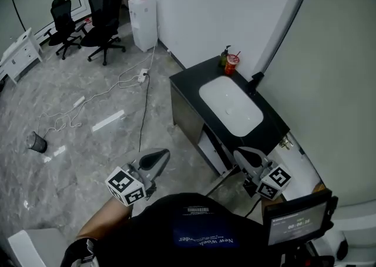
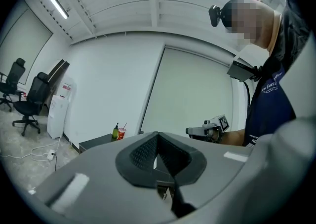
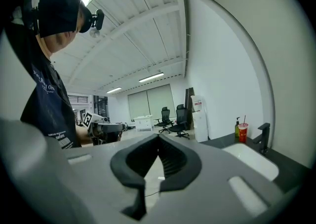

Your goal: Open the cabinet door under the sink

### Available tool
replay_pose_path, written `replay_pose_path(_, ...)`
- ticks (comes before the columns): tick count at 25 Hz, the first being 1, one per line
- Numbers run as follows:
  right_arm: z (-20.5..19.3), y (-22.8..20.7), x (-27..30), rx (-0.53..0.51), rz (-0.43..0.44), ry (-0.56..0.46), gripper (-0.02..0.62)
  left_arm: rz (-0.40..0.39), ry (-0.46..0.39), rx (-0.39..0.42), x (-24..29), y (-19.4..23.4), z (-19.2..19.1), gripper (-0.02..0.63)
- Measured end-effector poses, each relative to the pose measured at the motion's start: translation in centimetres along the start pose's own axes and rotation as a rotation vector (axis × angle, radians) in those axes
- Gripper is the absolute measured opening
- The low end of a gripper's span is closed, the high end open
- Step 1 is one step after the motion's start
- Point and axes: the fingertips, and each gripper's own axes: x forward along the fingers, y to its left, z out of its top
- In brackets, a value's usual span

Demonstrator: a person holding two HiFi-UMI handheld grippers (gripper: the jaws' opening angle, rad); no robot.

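The sink cabinet (image 1: 187, 114) has a black top and a white basin (image 1: 230, 107) and stands against the wall at the right. Its dark front faces down-left. A lighter panel (image 1: 210, 145) shows below the basin, and I cannot tell whether a door is ajar there. My left gripper (image 1: 163, 154) is shut and empty over the floor, left of the cabinet's near corner. My right gripper (image 1: 239, 153) is shut and empty beside the counter's near end. In the left gripper view the pads (image 2: 148, 151) meet with nothing between them. The pads (image 3: 170, 159) in the right gripper view also meet.
A green bottle and a red cup (image 1: 229, 61) stand at the counter's far end, and a black faucet (image 1: 255, 81) on the wall side. Office chairs (image 1: 97, 20), a water dispenser (image 1: 143, 19), floor cables (image 1: 117, 83) and a small bin (image 1: 36, 142) lie farther left.
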Motion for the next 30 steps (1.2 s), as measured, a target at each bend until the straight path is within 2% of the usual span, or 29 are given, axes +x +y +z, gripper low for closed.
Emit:
replay_pose_path(7, -0.9, 1.8, -2.4, 0.007, -0.098, -0.026, 0.002, -0.116, 0.010, -0.005, 1.1, -0.9, 0.0, 0.000)
replay_pose_path(12, -0.7, 1.6, -5.0, -0.006, -0.127, -0.032, 0.002, -0.135, 0.019, -0.049, 2.7, -3.5, 0.5, 0.000)
replay_pose_path(18, -1.8, 2.0, -6.0, -0.021, -0.147, -0.026, 0.002, -0.164, 0.016, -0.057, 2.5, -5.0, -0.2, 0.000)
replay_pose_path(23, -2.0, 2.1, -4.4, -0.008, -0.199, -0.020, 0.002, -0.200, 0.026, -0.065, 1.9, -2.5, -0.3, 0.000)
replay_pose_path(26, -1.7, 2.5, -1.4, -0.012, -0.247, -0.028, 0.002, -0.246, 0.036, -0.075, 1.1, 0.6, -0.2, 0.000)
replay_pose_path(30, -0.6, 3.6, 3.9, -0.011, -0.313, -0.052, 0.002, -0.318, 0.064, -0.043, -0.4, 5.9, 1.3, 0.000)
